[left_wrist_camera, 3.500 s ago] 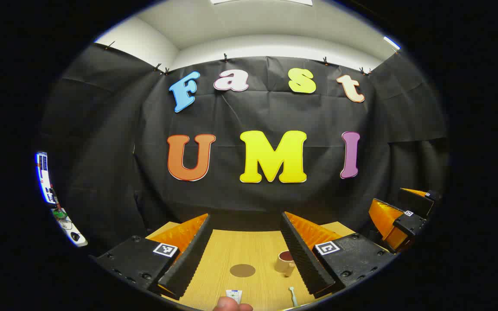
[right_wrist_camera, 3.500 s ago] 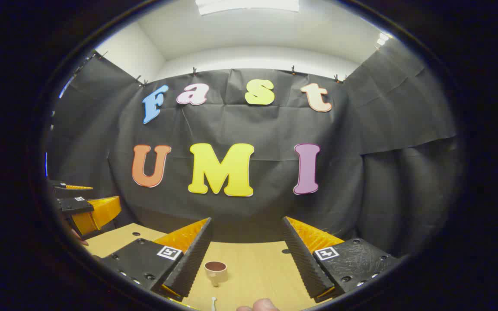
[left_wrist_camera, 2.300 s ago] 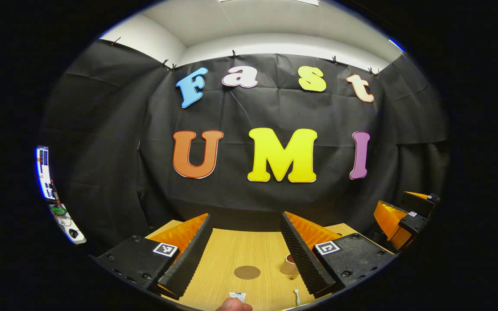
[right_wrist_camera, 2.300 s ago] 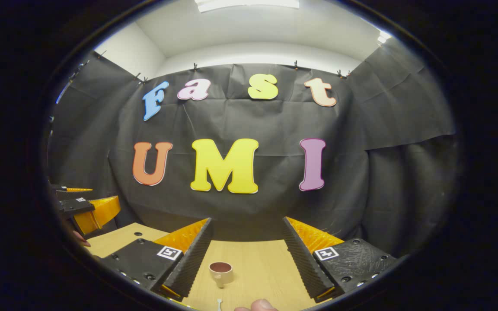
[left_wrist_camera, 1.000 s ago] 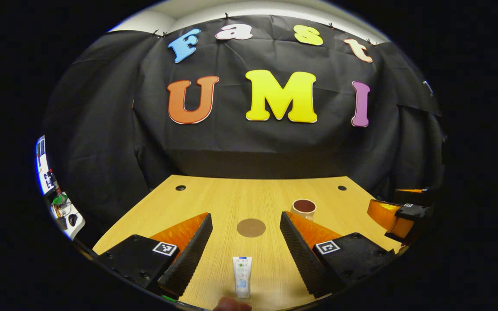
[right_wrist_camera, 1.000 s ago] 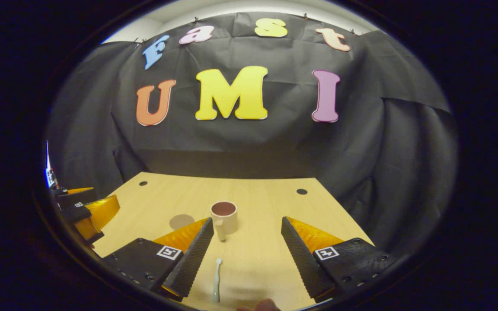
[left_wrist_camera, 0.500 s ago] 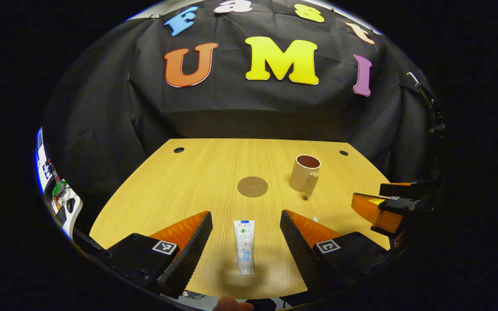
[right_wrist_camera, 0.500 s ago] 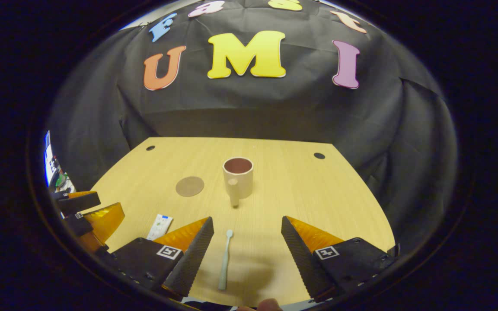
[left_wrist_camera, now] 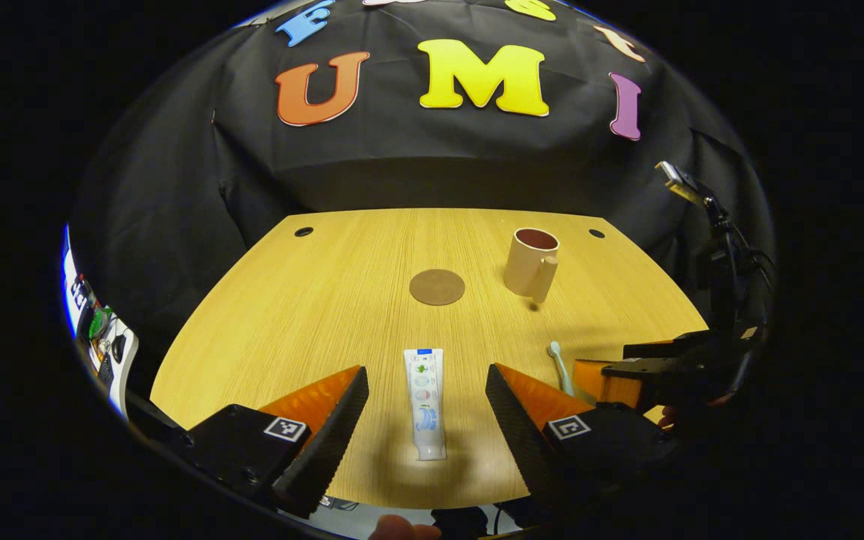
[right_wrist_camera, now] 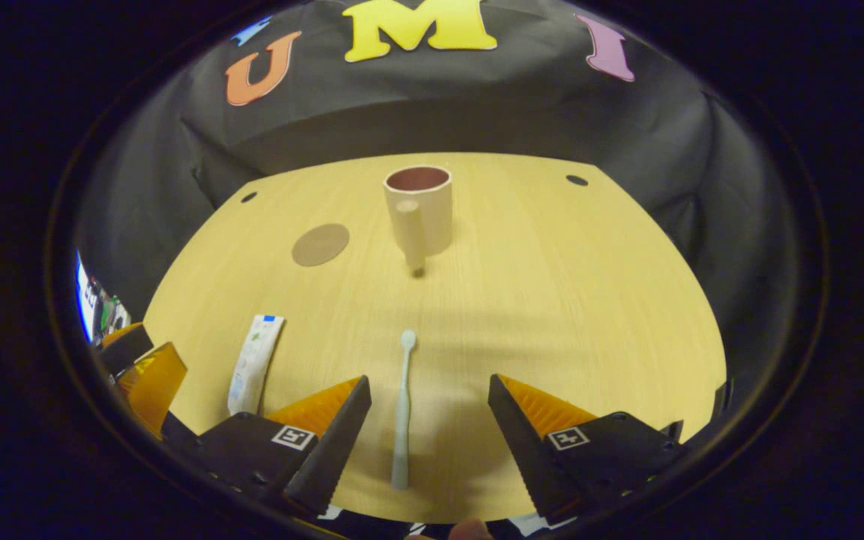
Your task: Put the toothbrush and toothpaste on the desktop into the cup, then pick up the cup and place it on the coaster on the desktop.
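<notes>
Left gripper view looks down on the desk point(left_wrist_camera: 312, 300), where a few seconds back it faced the booth wall with only a strip of wood showing; I have tipped both tools forward and down, so everything I need now lies in front of me. From big to small: the cup point(left_wrist_camera: 530, 261) stands upright toward the far right of the desk, empty as far as I can see, with the coaster point(left_wrist_camera: 437, 286) just to its left and apart from it. The toothpaste point(left_wrist_camera: 424, 401) lies flat between the spread fingers of my left gripper point(left_wrist_camera: 426, 420), which grips nothing. In the right gripper view the toothbrush point(right_wrist_camera: 402, 409) lies lengthwise between the fingers of my right gripper point(right_wrist_camera: 429, 431), also spread wide and empty, head pointing toward the cup. I judge that each tool is now lined up over its own item, so the next step is probably lowering and closing on them; nothing has gone into the cup yet.
</notes>
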`<state>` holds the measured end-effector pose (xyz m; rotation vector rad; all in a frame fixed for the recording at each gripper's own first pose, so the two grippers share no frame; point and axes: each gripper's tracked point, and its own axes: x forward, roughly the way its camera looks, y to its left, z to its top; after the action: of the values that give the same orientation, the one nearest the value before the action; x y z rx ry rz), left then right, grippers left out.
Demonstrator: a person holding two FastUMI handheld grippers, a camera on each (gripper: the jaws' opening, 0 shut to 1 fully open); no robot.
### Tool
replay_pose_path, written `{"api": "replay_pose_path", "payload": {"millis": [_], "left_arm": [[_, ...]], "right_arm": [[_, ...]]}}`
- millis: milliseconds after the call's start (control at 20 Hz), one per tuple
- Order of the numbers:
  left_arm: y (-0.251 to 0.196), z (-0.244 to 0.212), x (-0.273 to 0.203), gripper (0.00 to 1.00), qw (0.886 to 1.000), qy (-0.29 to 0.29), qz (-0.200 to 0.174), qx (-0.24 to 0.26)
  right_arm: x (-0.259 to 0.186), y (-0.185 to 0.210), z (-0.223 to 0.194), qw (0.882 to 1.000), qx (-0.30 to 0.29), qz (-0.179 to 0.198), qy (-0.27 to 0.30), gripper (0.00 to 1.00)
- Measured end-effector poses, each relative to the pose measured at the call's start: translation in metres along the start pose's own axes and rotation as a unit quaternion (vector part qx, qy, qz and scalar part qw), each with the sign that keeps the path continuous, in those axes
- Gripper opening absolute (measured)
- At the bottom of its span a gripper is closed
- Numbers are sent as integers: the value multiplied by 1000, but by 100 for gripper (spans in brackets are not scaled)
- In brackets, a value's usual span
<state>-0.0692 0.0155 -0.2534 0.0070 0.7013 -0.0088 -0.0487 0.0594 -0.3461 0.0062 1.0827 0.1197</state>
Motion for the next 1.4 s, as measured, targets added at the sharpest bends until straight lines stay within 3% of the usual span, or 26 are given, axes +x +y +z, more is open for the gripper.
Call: {"api": "replay_pose_path", "payload": {"millis": [500, 650, 800, 850, 1200, 1400], "left_arm": [[3, -23, 9, 100, 999, 33, -4, -11], [6, -27, 11, 100, 999, 38, -1, -15], [8, -32, 13, 100, 999, 45, 0, -18], [8, -34, 14, 100, 999, 48, 0, -19], [3, -49, 32, 100, 997, 66, -2, -25], [2, -59, 41, 100, 997, 74, 4, -24]], "right_arm": [[30, 14, -7, 999, -11, -14, 27, 94], [37, 15, -9, 999, -12, -18, 36, 75], [44, 16, -13, 999, -8, -20, 47, 63], [46, 16, -14, 998, -6, -22, 52, 53], [52, 26, -9, 998, -4, 2, 56, 9], [52, 24, -7, 998, -24, 4, 49, 1]]}}
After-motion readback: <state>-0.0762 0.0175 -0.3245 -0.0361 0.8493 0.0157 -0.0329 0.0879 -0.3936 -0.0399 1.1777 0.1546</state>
